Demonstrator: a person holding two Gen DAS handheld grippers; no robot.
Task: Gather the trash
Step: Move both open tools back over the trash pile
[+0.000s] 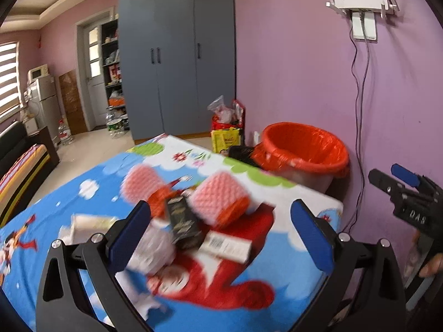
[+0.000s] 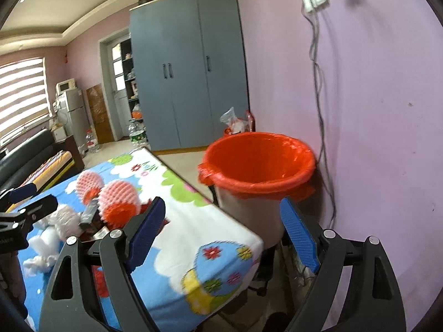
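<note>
Trash lies in a heap on the cartoon-print tablecloth: two pink foam nets with orange inside, a black box, a white box and a crumpled white wrap. My left gripper hovers open over this heap, its blue pads clear of everything. Beyond the table's far right corner stands a bin with a red liner. Open and holding nothing, my right gripper is near the table corner and faces the bin. The foam nets show at its left. Both views are motion-blurred.
The purple wall with hanging cables runs close behind the bin. Filled bags sit on the floor by a grey-blue wardrobe. A dark sofa stands at far left. More white scraps lie on the cloth.
</note>
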